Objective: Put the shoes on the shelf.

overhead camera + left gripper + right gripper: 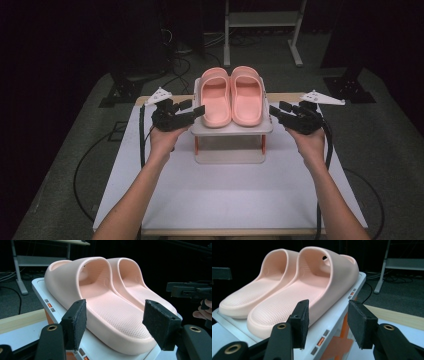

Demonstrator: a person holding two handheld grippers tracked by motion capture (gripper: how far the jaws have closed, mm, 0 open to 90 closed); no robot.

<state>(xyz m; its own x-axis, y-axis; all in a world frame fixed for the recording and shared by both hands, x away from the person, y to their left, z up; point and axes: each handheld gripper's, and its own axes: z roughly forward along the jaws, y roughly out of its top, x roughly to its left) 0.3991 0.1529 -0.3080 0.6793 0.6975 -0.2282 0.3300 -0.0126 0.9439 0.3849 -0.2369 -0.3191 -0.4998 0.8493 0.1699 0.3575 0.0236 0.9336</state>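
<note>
Pink slippers (231, 96) side by side on white rack (230, 131), table centre. Left gripper (192, 113) at rack's 9 o'clock, jaws apart, pads clear of left slipper's heel. Right gripper (278, 111) at 3 o'clock, jaws apart, nothing clamped.
</note>
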